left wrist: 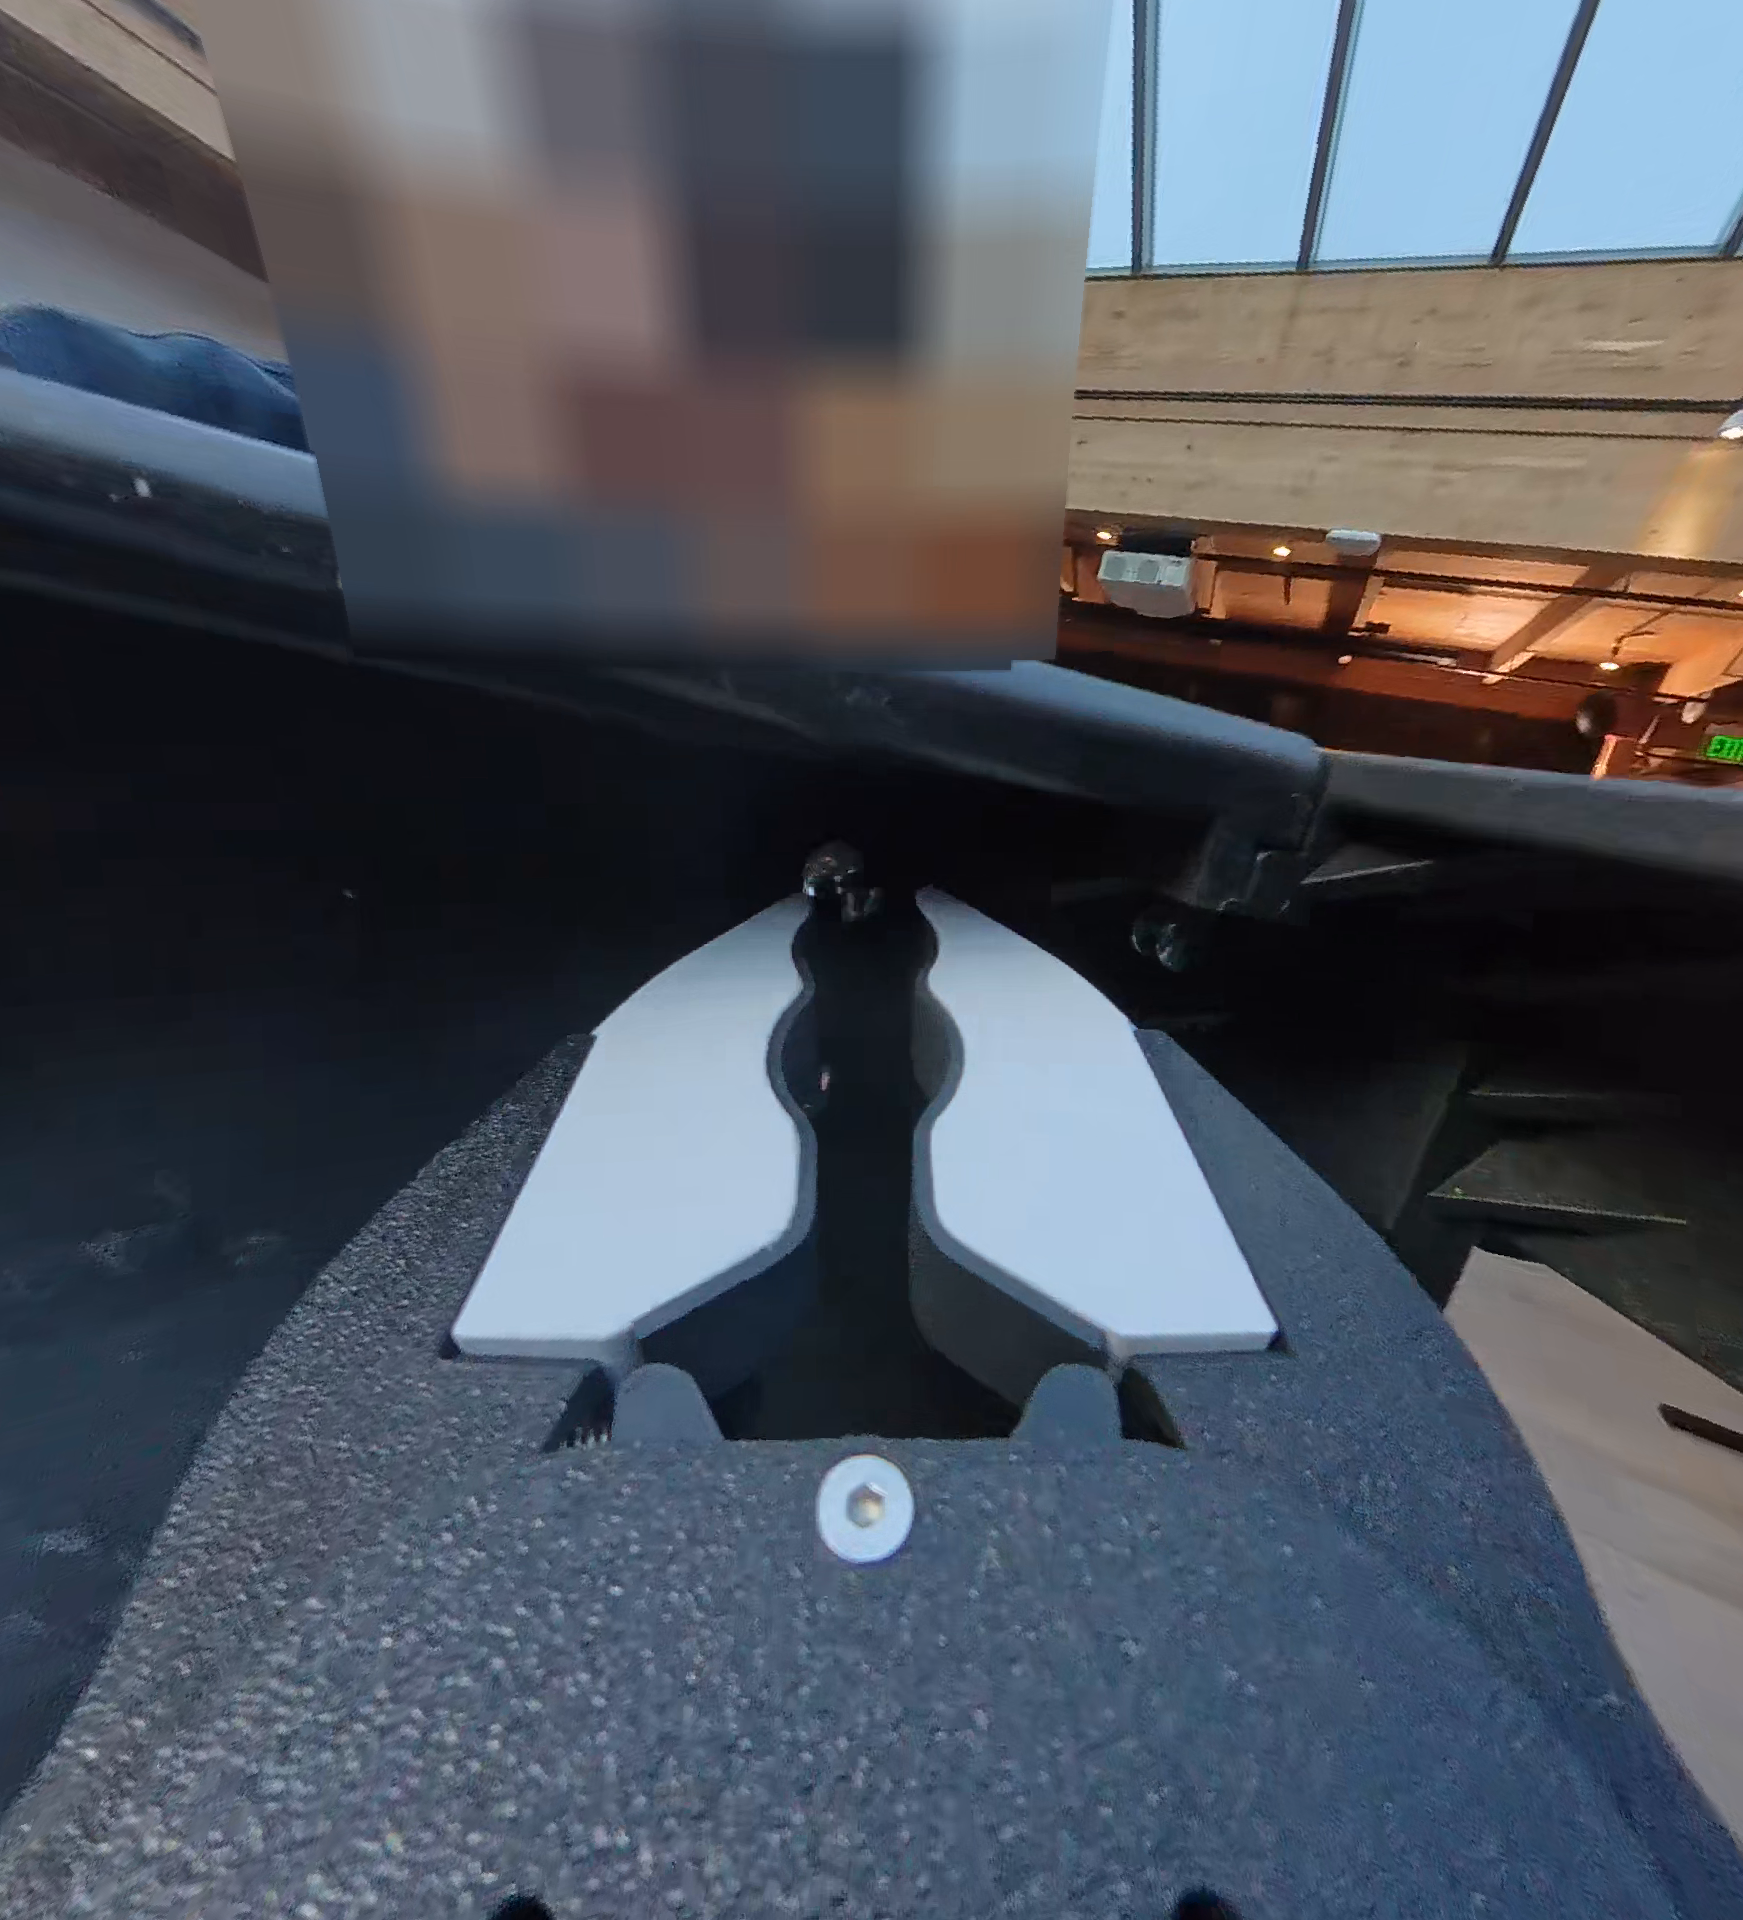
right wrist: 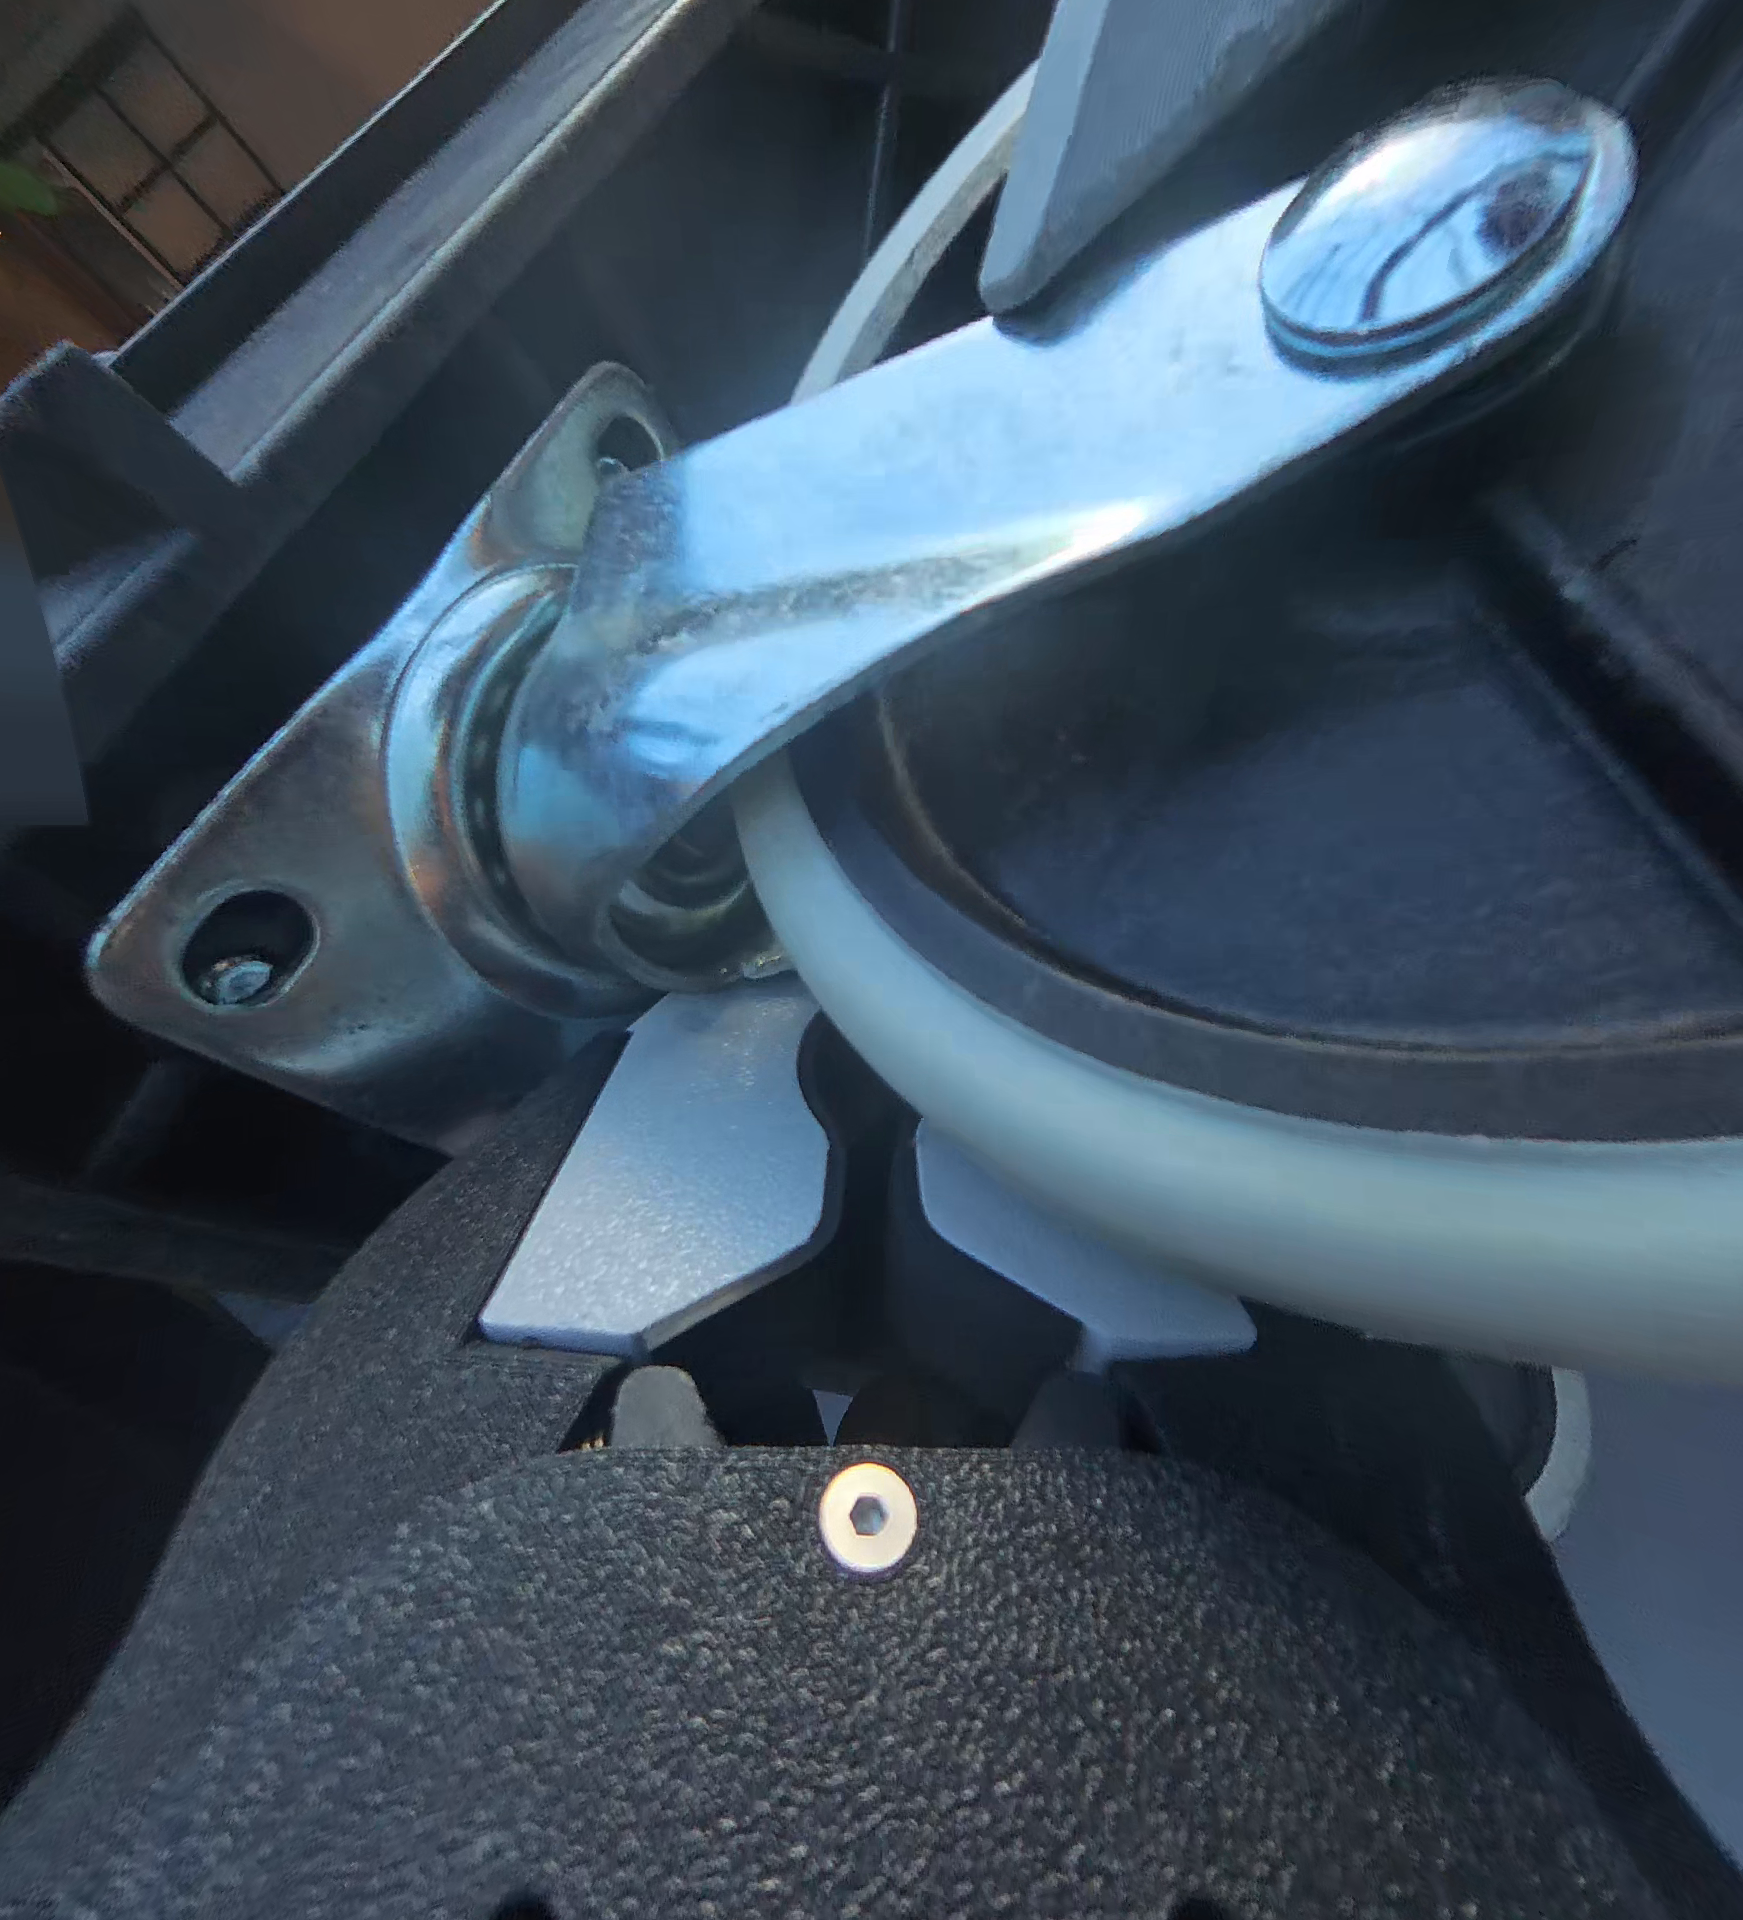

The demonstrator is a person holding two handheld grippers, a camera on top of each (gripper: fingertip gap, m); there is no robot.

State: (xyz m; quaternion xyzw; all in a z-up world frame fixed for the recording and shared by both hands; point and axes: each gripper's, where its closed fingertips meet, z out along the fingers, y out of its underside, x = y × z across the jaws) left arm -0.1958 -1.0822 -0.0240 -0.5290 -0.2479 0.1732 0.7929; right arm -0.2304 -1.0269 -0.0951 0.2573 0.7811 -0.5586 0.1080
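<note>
Green lit sign (left wrist: 1731, 748) — far wall, wording withheld

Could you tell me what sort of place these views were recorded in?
Probably a large public hall or atrium: a glazed roof overhead, a pale timber wall with spotlights, and a green lit exit sign. Close by sits a black cart underside with a metal caster.

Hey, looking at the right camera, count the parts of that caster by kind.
Shiny curved metal caster fork: 1
Flat silver mounting plate: 1
Black wheel with grey rim: 1
Round polished axle cap: 1
Total: 4
</note>
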